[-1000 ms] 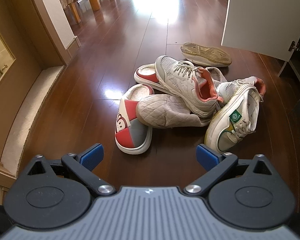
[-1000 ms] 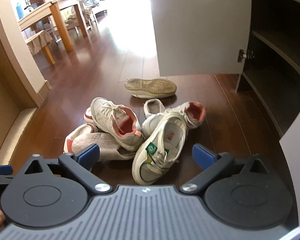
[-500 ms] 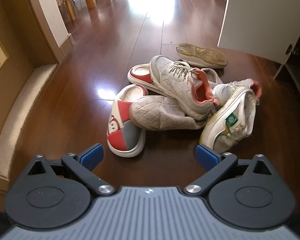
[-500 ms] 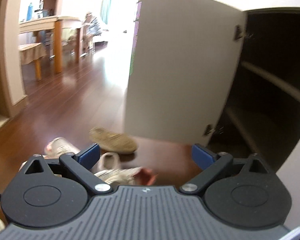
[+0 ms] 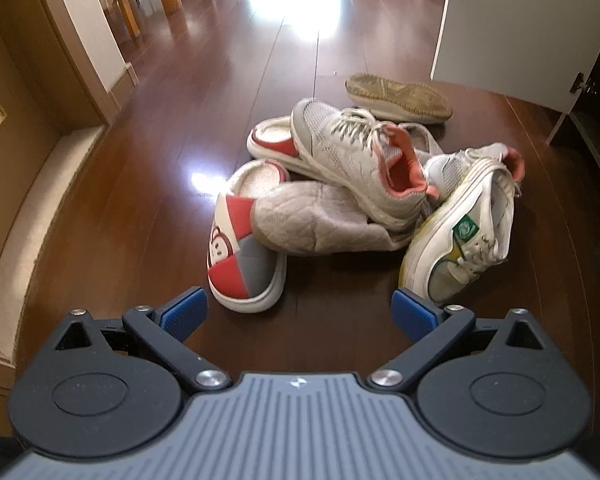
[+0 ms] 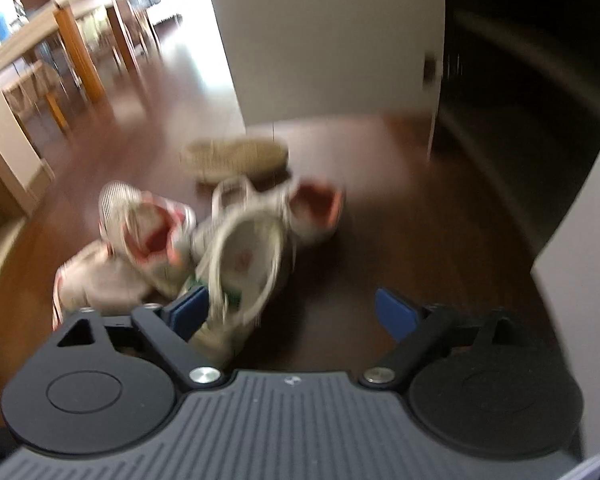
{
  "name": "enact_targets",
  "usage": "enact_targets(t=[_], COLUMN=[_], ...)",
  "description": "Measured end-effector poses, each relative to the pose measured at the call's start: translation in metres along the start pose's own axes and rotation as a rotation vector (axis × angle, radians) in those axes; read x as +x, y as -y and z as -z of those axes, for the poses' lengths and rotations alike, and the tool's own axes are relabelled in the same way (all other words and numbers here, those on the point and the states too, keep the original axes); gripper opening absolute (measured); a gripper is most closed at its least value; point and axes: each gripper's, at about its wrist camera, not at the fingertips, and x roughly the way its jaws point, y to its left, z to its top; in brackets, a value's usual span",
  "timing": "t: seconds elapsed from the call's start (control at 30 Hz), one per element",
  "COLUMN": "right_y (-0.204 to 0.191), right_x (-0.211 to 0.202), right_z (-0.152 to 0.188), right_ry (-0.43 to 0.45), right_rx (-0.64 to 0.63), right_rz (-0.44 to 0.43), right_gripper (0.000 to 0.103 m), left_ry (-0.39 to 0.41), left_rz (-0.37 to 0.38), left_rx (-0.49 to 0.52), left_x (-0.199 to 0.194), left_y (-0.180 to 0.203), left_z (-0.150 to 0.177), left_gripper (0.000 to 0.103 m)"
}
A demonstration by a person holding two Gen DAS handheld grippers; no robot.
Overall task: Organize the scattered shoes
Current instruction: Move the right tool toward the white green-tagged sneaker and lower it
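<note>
A heap of shoes lies on the dark wood floor. In the left wrist view I see a red and grey monkey slipper point(image 5: 242, 256), a quilted beige slipper point(image 5: 320, 222), a grey sneaker with coral lining point(image 5: 360, 160), a white sneaker with a green badge point(image 5: 464, 236) and an upturned tan sole point(image 5: 398, 98). My left gripper point(image 5: 300, 314) hangs open just short of the heap, nothing between its fingers. The right wrist view is blurred: the white sneaker point(image 6: 244, 264) lies by the left pad of my right gripper point(image 6: 294, 314), whose jaws are closing but still wide, gripping nothing.
An open white cabinet door point(image 6: 328, 36) stands behind the heap, with dark shelves point(image 6: 520, 92) to its right. A wooden table and chairs point(image 6: 72, 40) stand far back left. A pale wall step point(image 5: 28, 184) runs along the left.
The right wrist view swung up towards the cabinet half a second ago and has dropped back onto the heap, closer than before. The left gripper has edged slightly nearer the shoes.
</note>
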Motion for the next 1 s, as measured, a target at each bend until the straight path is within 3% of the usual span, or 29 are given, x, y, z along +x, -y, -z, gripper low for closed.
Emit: enact_targets(t=[0.13, 0.3, 0.5, 0.73, 1.0], right_y=[-0.003, -0.018, -0.025, -0.047, -0.048], right_x=[0.022, 0.032, 0.038, 0.059, 0.058], right_z=[0.02, 0.045, 0.05, 0.05, 0.05], right_ry=[-0.064, -0.066, -0.047, -0.137, -0.181], right_rx=[0.014, -0.02, 0.013, 0.015, 0.061], right_rz=[-0.027, -0.019, -0.055, -0.07, -0.03], right_gripper=[0.085, 0.084, 0.077, 0.077, 0.077], left_ry=[0.005, 0.004, -0.014, -0.038, -0.043], left_rz=[-0.027, -0.034, -0.077, -0.102, -0.045], left_rx=[0.025, 0.037, 0.013, -0.032, -0.068], left_x=[0.001, -0.002, 0.0, 0.008, 0.013], left_y=[-0.002, -0.009, -0.029, -0.056, -0.066], left_z=[0.006, 0.015, 0.025, 0.034, 0.029], left_gripper=[0.1, 0.1, 0.1, 0.1, 0.1])
